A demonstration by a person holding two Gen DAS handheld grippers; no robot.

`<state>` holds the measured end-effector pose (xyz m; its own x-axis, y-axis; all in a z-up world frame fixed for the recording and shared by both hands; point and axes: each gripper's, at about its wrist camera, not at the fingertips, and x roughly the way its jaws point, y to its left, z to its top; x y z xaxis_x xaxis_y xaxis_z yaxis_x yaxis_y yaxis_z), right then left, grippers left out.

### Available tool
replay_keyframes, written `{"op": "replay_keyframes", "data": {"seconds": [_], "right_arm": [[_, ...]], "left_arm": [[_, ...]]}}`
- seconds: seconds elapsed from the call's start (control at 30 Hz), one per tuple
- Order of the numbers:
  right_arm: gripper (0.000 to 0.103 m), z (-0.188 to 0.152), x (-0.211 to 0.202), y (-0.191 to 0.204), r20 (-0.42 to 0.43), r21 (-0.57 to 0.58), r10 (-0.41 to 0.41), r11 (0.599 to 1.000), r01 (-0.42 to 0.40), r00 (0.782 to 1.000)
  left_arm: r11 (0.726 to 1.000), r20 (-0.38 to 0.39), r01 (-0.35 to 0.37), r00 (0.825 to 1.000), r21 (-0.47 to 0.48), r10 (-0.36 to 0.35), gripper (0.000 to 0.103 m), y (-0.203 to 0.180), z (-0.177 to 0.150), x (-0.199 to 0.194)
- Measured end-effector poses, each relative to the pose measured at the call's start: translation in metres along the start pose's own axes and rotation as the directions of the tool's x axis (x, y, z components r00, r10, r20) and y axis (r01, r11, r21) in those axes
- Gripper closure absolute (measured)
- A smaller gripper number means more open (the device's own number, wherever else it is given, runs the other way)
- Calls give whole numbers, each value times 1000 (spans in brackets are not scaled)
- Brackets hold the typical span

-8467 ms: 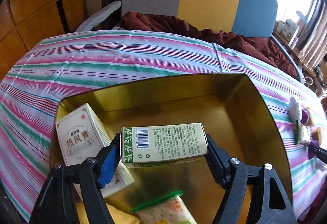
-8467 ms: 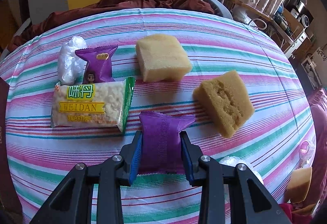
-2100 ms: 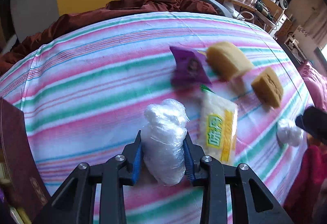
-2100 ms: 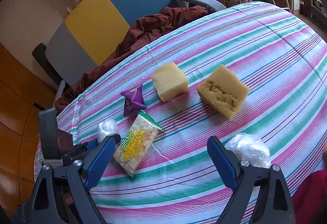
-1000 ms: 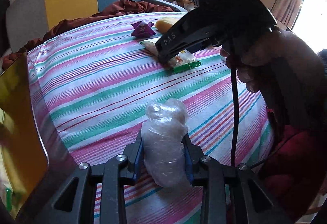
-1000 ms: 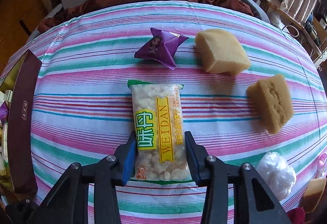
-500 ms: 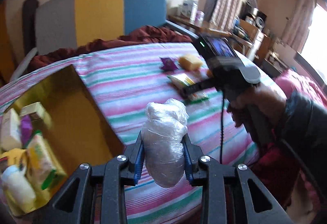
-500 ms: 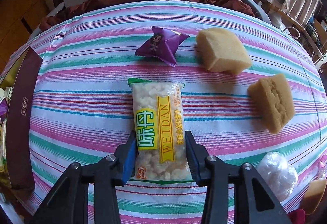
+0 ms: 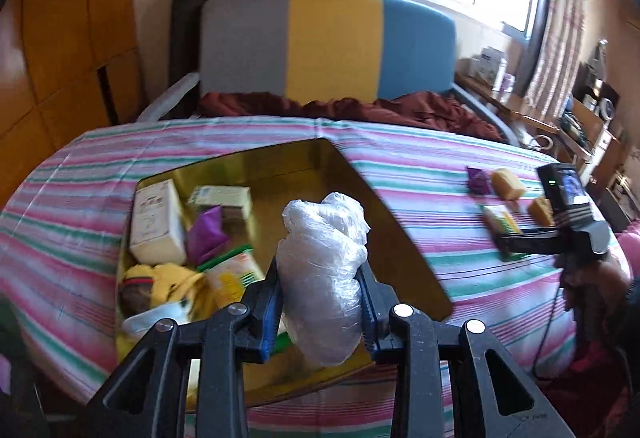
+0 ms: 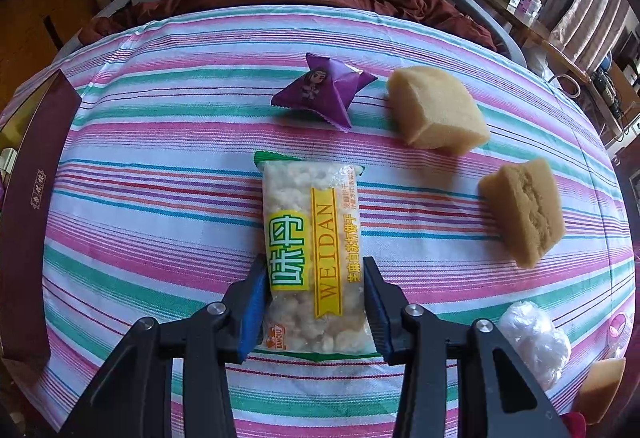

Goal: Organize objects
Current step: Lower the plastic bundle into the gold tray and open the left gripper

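Clear crinkled plastic, a wrapped bundle (image 9: pixel 324 278), sits clenched between the left gripper (image 9: pixel 320 298) at lower centre, held above the gold box (image 9: pixel 400 238). Cartons and snack packs fill the box's left half. In the right wrist view, the right gripper (image 10: pixel 316 302) grasps the near end of a rice cracker packet (image 10: pixel 312 238) lying on the striped cloth (image 10: pixel 160 198). Beyond it lie a purple candy packet (image 10: pixel 324 94) and, to the right, two sponges (image 10: pixel 436 110). Another plastic bundle (image 10: pixel 536 338) sits lower right.
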<state>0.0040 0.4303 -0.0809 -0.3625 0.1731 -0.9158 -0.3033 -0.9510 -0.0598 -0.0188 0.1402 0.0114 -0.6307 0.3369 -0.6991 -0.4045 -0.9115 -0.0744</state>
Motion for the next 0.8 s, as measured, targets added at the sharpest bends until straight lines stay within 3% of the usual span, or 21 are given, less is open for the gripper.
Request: {"op": "replay_keyframes", "data": {"seconds": [0.43,0.8], "right_arm": [[59,-4,-1,8,8,-34,-36,999,37,999],[59,-2,-1,13,8,-50,-42,998,42,999]], "left_arm": [[994,-88,-53,995,-90,45,69,44,0,45],[980,-201,-152,972,-129,124,69,78,8,105]]}}
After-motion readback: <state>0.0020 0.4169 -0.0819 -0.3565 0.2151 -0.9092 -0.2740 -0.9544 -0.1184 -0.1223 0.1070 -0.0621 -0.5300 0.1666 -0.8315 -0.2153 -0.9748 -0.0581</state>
